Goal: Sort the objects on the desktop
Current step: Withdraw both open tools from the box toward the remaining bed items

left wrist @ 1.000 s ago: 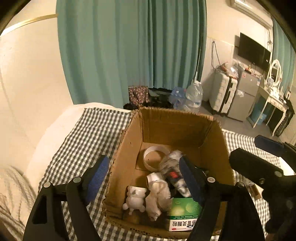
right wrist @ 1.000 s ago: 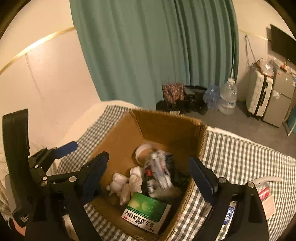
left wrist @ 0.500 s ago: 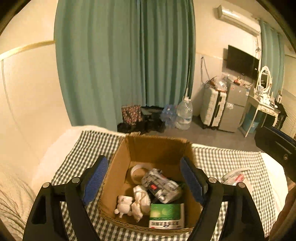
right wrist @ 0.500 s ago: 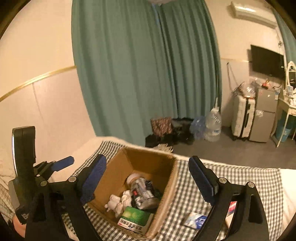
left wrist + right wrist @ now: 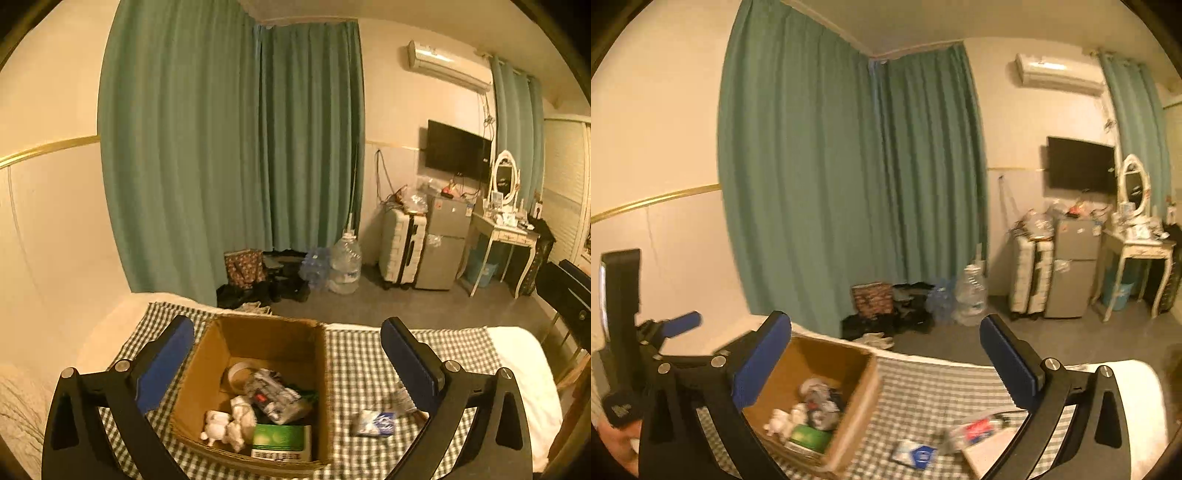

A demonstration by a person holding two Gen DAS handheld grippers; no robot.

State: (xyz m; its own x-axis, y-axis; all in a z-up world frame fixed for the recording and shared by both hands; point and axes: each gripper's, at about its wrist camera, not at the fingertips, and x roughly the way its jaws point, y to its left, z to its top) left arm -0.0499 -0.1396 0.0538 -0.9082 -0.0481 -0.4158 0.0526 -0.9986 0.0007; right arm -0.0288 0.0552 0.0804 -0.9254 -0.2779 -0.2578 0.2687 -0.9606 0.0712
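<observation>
Blue-padded jaws on both tools stand wide apart, empty: left gripper above the cardboard box, right gripper toward the checked cloth. Remaining items, a blue-white packet and red-labelled packet, lie right of the box. Risk: thin, flat packets may slip a pinch. Only the left view shows the box contents sharply.

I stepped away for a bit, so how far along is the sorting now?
Mostly done: the cardboard box holds the green carton, white figurine and tape roll. Both grippers, left and right, are open, empty. Left: the blue-white packet on the checked cloth.
</observation>
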